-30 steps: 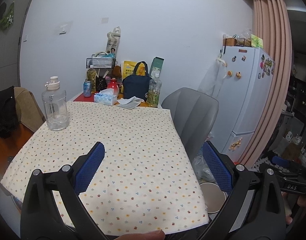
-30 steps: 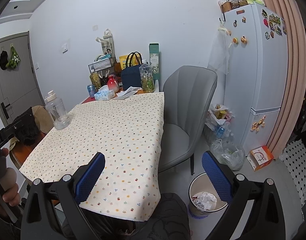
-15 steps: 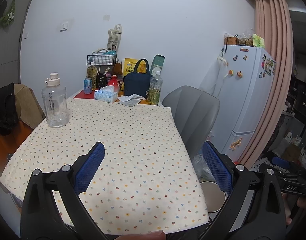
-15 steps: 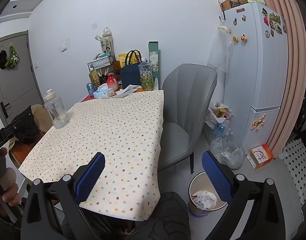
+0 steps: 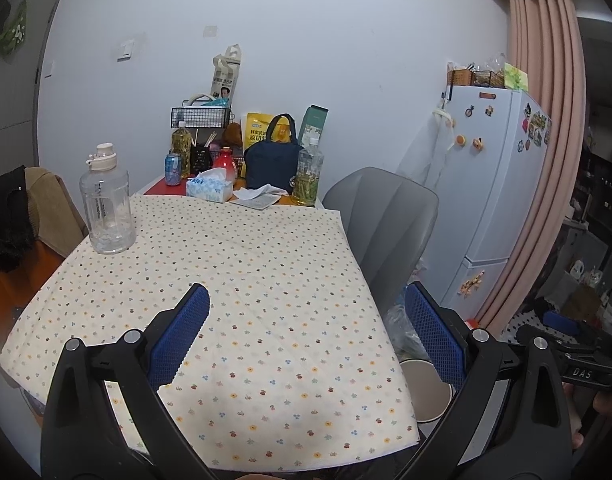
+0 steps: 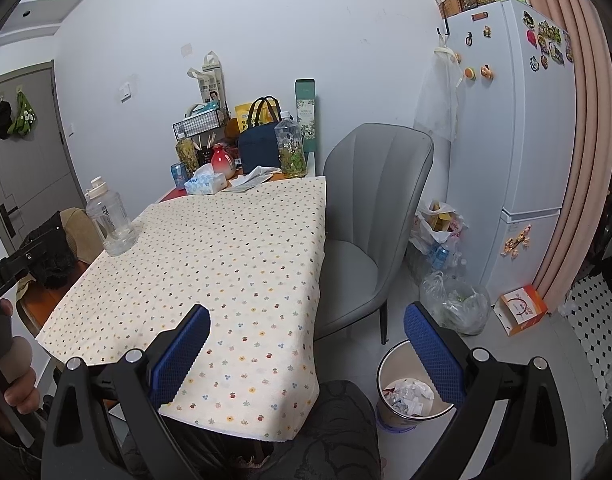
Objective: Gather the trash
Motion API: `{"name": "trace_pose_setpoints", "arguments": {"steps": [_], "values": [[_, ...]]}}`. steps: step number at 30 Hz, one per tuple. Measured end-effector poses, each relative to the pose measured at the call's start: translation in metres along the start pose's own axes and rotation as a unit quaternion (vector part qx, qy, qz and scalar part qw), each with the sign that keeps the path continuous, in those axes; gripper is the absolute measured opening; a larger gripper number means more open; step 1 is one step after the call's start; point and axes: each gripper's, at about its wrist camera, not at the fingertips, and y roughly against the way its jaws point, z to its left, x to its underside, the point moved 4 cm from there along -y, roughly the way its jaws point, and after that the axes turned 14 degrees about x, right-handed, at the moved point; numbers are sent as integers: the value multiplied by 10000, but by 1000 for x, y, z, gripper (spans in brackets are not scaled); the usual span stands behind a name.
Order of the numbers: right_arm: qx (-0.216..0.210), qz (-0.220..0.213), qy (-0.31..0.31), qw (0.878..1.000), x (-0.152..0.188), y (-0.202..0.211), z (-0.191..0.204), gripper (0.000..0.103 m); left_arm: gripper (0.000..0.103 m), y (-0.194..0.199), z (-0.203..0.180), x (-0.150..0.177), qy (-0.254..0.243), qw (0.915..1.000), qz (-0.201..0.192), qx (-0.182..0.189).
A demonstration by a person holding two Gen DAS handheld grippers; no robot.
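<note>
While both of my grippers hang over the near edge of the flowered tablecloth (image 5: 241, 264), little has changed from 1 second ago: the left view sits slightly closer to the water jug (image 5: 105, 204). My left gripper (image 5: 306, 328) and right gripper (image 6: 306, 344) both stand wide apart, holding nothing. The trash bin (image 6: 410, 384) stands on the floor just right of the table, beside the grey chair (image 6: 370, 208), with crumpled white wrappers (image 6: 406, 394) lying inside.
</note>
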Motion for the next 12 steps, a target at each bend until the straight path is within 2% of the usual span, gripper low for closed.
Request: {"name": "trace_pose_setpoints", "arguments": {"steps": [12], "values": [[26,38,-48,10000,2,-5,-4,95,97,-8,-4,3,-34,9998,155,109]]}}
